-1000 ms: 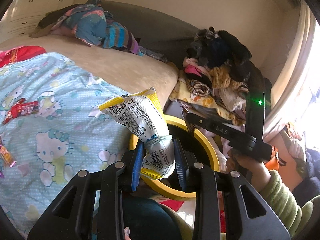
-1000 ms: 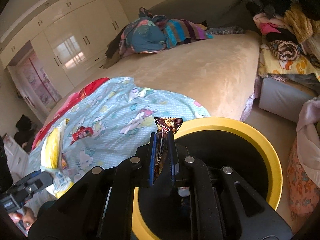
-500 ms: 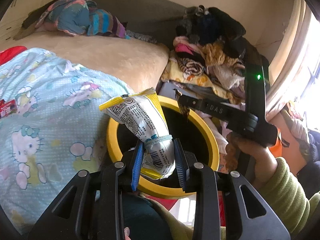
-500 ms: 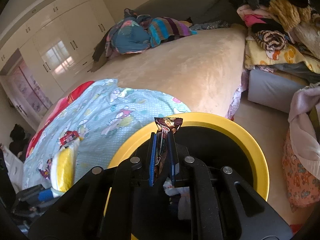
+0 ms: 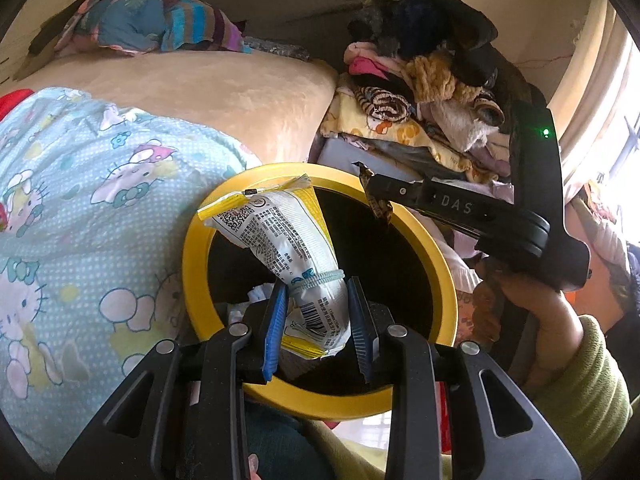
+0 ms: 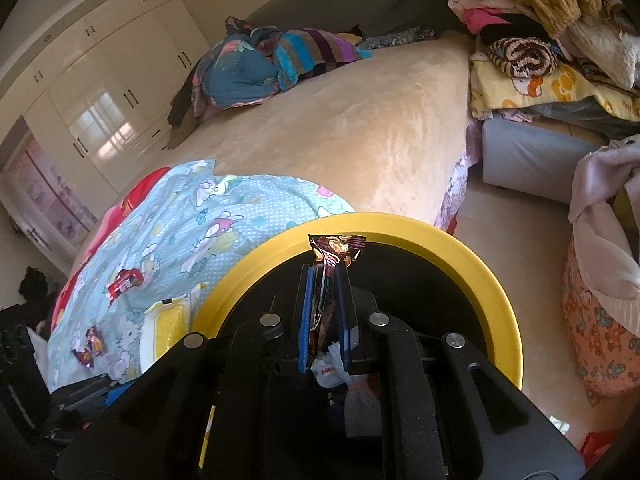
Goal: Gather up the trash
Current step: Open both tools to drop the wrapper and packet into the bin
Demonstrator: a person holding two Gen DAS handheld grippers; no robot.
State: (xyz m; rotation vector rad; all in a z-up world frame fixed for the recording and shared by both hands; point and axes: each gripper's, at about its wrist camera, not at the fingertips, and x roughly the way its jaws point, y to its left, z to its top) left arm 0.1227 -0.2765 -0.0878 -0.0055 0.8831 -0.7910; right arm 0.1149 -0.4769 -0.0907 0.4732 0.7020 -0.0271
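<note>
my left gripper (image 5: 316, 324) is clamped on the white and yellow snack bag (image 5: 280, 236), which sticks up over the open mouth of the yellow-rimmed bin (image 5: 192, 264). my right gripper (image 6: 324, 316) is pinched tight on a thin brown candy wrapper (image 6: 334, 252), its torn top poking out above the pads, also over the bin's dark opening. so both pieces are gathered and poised above the bin but not dropped; letting go looks to me like the step in hand. some crumpled white trash (image 6: 340, 372) already lies inside. from the right wrist view, more is left on the blue cartoon blanket (image 6: 188, 220): a red wrapper (image 6: 126, 280) at about 9 o'clock from the bin rim, and a small purple wrapper (image 6: 90, 350) at about 8 o'clock, farther out. i judge the job partly done.
</note>
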